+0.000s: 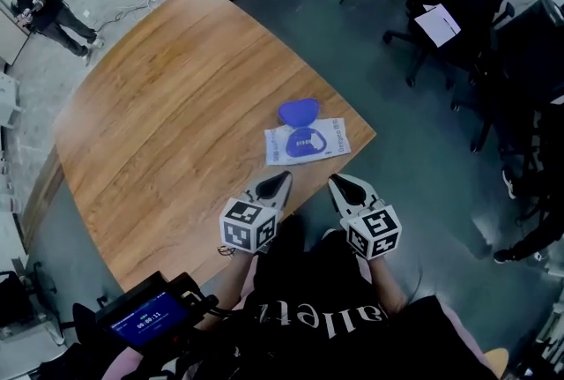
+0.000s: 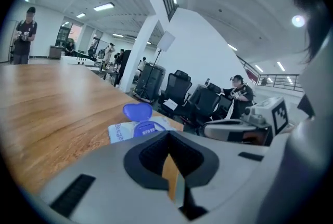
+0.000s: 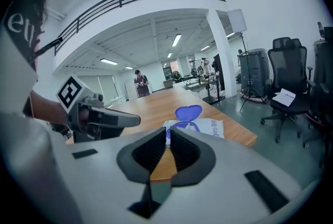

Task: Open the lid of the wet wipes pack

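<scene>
I see my left tool and right tool both closed and empty at the counter edge, the wet wipes pack lying just ahead of them, its lid flipped up.

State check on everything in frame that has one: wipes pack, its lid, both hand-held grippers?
wet wipes pack: lying flat on the table near its edge, neither gripper touching it.
lid: open, flipped up and back.
left hand-held gripper: jaws shut, empty, short of the pack.
right hand-held gripper: jaws all but shut, empty, short of the pack.
</scene>
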`<action>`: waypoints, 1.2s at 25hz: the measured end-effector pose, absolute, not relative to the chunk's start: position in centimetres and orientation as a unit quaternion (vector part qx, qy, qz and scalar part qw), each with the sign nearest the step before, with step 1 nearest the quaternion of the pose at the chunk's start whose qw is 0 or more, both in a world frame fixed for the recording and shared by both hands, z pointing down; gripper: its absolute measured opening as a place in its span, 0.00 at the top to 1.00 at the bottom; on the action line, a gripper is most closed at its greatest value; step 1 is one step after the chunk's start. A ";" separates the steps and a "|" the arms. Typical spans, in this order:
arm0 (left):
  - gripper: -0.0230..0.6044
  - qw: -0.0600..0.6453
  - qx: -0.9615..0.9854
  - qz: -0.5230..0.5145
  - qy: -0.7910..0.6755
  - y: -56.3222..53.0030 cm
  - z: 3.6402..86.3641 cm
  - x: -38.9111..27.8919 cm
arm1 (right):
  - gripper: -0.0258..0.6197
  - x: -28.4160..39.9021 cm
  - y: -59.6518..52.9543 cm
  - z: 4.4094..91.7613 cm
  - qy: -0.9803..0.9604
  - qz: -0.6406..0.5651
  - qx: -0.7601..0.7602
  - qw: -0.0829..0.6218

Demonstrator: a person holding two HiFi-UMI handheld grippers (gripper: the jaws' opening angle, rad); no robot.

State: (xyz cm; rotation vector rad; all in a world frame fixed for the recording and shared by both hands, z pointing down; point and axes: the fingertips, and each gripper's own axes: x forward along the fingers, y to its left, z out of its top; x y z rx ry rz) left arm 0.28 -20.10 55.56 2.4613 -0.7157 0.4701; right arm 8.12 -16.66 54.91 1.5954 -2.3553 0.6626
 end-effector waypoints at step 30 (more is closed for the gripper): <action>0.96 0.232 0.881 0.127 -0.392 5.6 51.0 3.5 | 0.91 12.6 7.7 53.2 -0.869 0.198 0.445 0.090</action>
